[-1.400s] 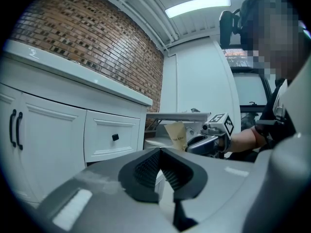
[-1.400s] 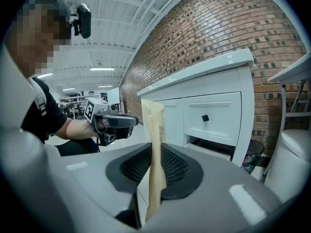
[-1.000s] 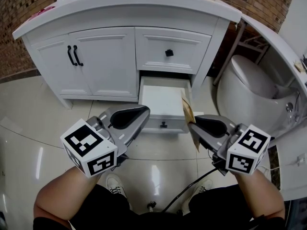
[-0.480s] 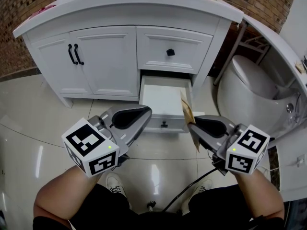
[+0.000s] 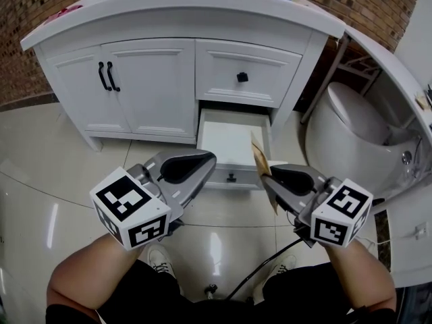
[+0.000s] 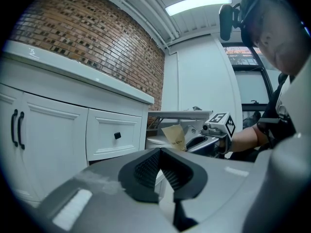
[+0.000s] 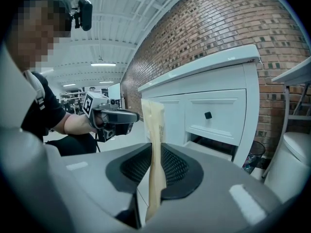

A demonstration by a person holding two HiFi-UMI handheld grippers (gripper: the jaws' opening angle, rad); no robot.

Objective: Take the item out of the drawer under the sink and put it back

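Bright, even indoor light. In the head view the glossy floor (image 5: pixel 40 181) carries pale streaks of glare, and a soft shadow fills the gap above the open drawer (image 5: pixel 236 140). Wide-angle bending curves the white cabinet (image 5: pixel 148 86) towards the edges. Both gripper views are round with black corners; a ceiling strip light (image 6: pixel 197 4) glows in the left one. The left gripper (image 6: pixel 160 152) and right gripper (image 7: pixel 156 154) look soft near the lens.
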